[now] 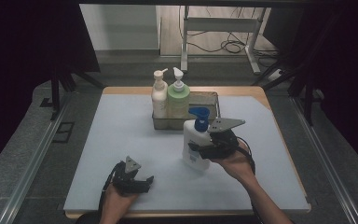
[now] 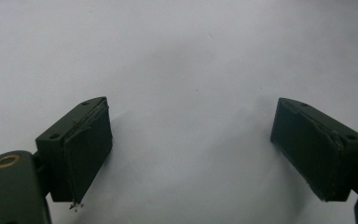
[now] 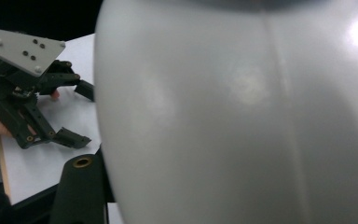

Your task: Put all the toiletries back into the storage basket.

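The right tongs (image 1: 199, 148) are closed on the lower body of a white bottle with a blue pump (image 1: 195, 140), which is held upright at the centre-right of the surface (image 1: 121, 135), just near of a metal tray (image 1: 205, 100). In the right gripper view the pale, rounded bottle wall (image 3: 242, 116) is pressed close against the camera, and the jaw tips themselves are hidden behind it; whether the bottle's base rests on the surface or is lifted off it cannot be told. The grey three-cornered plate on top of these tongs is seen pointing to the far right, and the person's right hand (image 1: 235, 163) is wrapped around the body of the tool.

The left tongs (image 1: 142, 182) are spread wide with nothing between the jaws, low over the near-left part of the surface. In the left gripper view the two black pads (image 2: 86, 149) are seen well apart, with bare pale surface between them. These tongs are also seen at the left of the right gripper view (image 3: 70, 112), held by the left hand (image 1: 119, 198).

In the tray at the far centre, a cream pump bottle (image 1: 159, 95) and a green pump bottle (image 1: 178, 95) are stood upright side by side at its left end, touching or nearly so
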